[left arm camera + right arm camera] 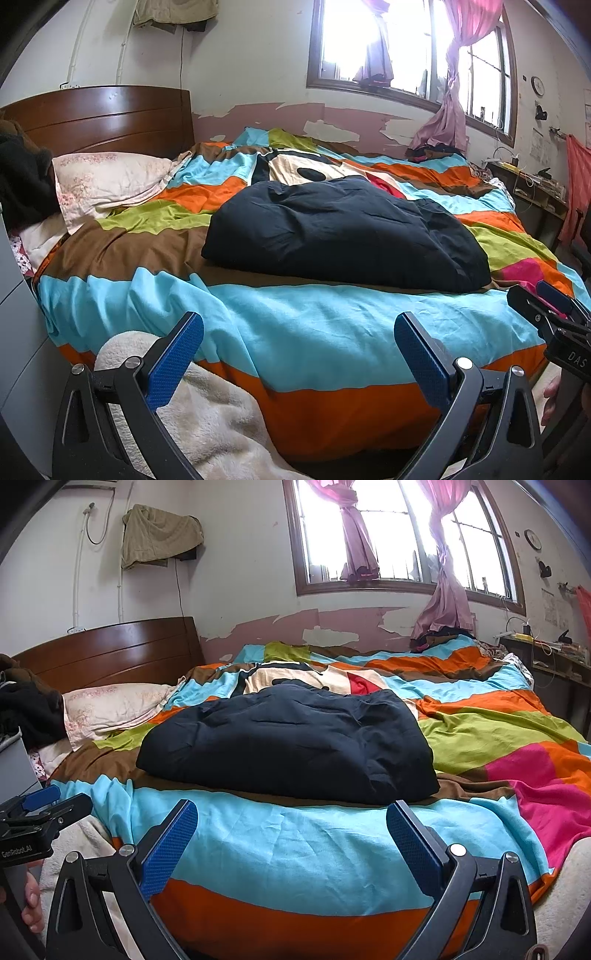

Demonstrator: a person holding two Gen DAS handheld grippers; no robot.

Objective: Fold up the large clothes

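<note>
Brown wooden headboard at ten o'clock in the left wrist view, with a pale floral pillow just below it on the bed. Striped bedcover in turquoise, orange, green, brown and pink spread across the whole mattress. Cream fleece blanket hanging off the near edge at seven o'clock, partly behind the left gripper. Fingers spread wide, blue pads well apart, nothing between them, hovering just short of the bed's near edge. Dark navy garment lying in a bulky heap at the centre of the cover, slightly toward one o'clock, well apart from both tools. Window with pink curtains at one o'clock. Right gripper seen only partly at three o'clock, near the edge of the view.

Same scene from the right wrist view: left gripper poking in at nine o'clock, headboard at ten, olive cloth hung on the wall at eleven. Navy garment at the centre, resting on the brown and turquoise stripes of the bedcover. Right gripper at six o'clock, likewise opened wide and holding nothing, its pads over the turquoise stripe, short of the garment's near edge. Pink patch of cover at four o'clock. Window at one o'clock.
</note>
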